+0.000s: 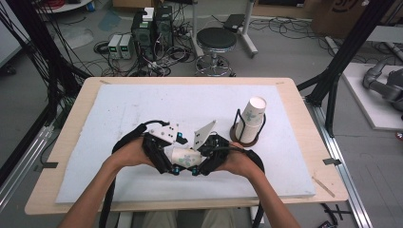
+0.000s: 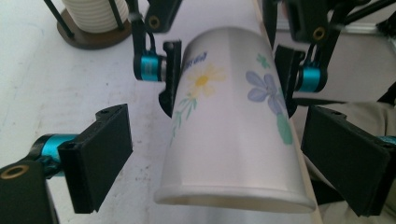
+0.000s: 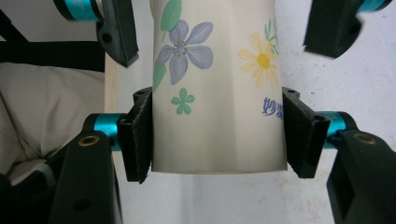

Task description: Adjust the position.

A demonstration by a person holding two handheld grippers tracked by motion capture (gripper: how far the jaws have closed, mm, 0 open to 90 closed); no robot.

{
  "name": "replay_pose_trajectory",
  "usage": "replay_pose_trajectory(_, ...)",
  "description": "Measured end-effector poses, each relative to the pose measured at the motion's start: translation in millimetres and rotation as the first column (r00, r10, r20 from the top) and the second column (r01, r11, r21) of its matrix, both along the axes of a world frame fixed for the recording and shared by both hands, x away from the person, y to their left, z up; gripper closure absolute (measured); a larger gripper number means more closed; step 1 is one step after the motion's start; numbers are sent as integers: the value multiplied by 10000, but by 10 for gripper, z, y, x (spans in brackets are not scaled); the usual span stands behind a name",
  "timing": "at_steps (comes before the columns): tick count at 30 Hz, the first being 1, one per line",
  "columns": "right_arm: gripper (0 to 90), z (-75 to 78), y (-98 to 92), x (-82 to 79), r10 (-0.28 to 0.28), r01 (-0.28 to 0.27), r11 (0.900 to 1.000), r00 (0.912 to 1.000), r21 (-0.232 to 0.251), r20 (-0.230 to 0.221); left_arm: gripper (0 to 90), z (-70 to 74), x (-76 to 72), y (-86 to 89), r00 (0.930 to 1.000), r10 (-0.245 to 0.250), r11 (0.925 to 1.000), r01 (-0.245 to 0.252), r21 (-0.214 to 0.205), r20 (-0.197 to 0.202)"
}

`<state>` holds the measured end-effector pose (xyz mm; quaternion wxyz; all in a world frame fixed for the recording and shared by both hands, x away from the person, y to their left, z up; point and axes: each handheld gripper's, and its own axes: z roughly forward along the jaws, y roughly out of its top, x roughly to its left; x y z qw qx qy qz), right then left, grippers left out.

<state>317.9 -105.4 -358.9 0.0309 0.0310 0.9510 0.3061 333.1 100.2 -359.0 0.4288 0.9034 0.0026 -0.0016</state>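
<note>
Flowered paper cup (image 3: 217, 93) lies level above the table (image 1: 142, 102) — right gripper (image 3: 217, 135) clamps its base end, left gripper (image 2: 219, 158) stands wide open around its rim, untouching; left gripper view adds printed blue lettering.

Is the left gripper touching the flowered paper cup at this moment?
Apart. In the left gripper view, the left gripper stands open, with bare gaps between both pads and the flowered paper cup. The right gripper clamps it.
</note>
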Motion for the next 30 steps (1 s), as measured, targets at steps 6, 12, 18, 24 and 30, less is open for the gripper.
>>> replay_pose_trajectory(6, 368, -28, -26, 1, -78, 78, 10000, 9999, 8, -66, 90, 109, -5, 26, 9999, 33, 9996, -31, -288, 99)
replay_pose_trajectory(12, 368, -47, -45, 0, -133, 133, 9999, 9999, 84, -56, 92, 171, -4, 20, 9996, 103, 9990, -91, -431, 257)
replay_pose_trajectory(18, 368, -59, -92, -12, -254, 255, 9994, 9997, 249, -41, 94, 178, -1, 75, 9993, 248, 9976, -229, -657, 289)
replay_pose_trajectory(24, 368, -85, -211, -23, -477, 482, 9947, 9988, 907, -79, 94, 147, -7, 218, 9985, 502, 9886, -469, -1428, 196)
replay_pose_trajectory(30, 367, -139, -328, -42, -758, 787, 9803, 9969, 1812, -230, 94, 24, -27, 318, 9965, 825, 9785, -830, -1886, -106)
